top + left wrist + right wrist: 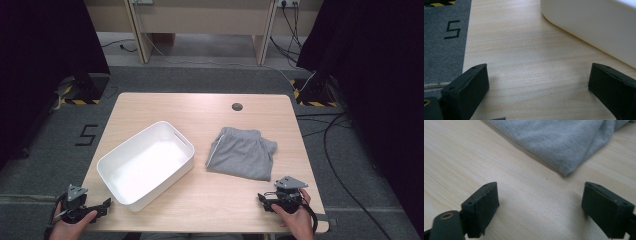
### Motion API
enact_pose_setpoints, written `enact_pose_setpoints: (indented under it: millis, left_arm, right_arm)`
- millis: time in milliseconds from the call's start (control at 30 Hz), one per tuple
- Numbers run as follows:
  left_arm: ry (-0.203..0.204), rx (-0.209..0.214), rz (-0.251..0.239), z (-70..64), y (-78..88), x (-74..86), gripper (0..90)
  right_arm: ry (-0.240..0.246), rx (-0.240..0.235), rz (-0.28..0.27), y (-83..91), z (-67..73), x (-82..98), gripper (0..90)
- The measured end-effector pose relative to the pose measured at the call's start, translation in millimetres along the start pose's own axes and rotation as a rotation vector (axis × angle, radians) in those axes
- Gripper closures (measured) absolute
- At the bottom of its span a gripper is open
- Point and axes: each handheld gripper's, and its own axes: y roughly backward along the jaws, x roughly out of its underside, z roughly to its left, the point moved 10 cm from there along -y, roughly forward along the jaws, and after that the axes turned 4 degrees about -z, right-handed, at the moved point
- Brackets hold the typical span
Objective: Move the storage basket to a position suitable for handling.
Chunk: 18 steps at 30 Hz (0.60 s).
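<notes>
Pale wood-grain tabletop (210, 200), rectangular with rounded corners, carries everything, and the white rectangular plastic bin (146, 164) on it serves as the marker for the rest. The bin sits at a slant on the table's left half, its hollow facing up and a slot handle cut in its far end wall.

To the right of the bin, a short gap of bare wood between them, lies the folded grey fleece shorts (242, 152), flat on the table, with a thin pale stripe down the edge nearest the bin.

Nearer the person than the bin's right end, and just short of the shorts' near hem, the right gripper (262, 199) hangs low over the wood in the person's hand. Its right gripper view shows the black jaws set wide apart with bare table between them and a corner of the shorts (564, 142) just ahead.

By the bin's near left corner sits the left gripper (105, 203), its jaws likewise spread with nothing in them; it seems to hover rather than rest, though that is hard to tell. The bin's wall (596, 27) rises just beyond its right jaw.
</notes>
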Motion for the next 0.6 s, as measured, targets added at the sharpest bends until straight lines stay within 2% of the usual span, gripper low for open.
enact_pose_setpoints:
  millis: [100,133,233,333,567,600]
  left_arm:
    - [0.0,0.0,-0.001,0.0,0.1,0.1,2.3]
    - [0.001,-0.001,-0.001,0.0,0.0,0.0,2.3]
    - [-0.001,-0.002,0.005,0.1,0.1,0.0,2.3]
    - [0.0,-0.001,0.0,0.0,0.0,0.0,2.3]
    - [0.001,-0.001,0.001,0.0,0.0,0.0,2.3]
    - [0.001,-0.001,0.0,0.0,0.0,0.1,2.3]
  right_arm:
    - [-0.005,-0.003,-0.011,-0.2,-0.2,-1.5,16.1]
    - [-0.006,0.012,-0.038,-0.1,-2.8,-5.6,15.9]
    - [-0.027,0.017,-0.054,1.2,-3.3,-10.0,15.8]
    - [-0.027,0.017,-0.111,3.7,-5.8,-26.9,16.0]
    - [0.008,0.018,-0.109,-3.7,-1.8,-47.3,16.1]
    - [0.028,0.022,-0.115,-6.7,-0.7,-57.2,16.2]
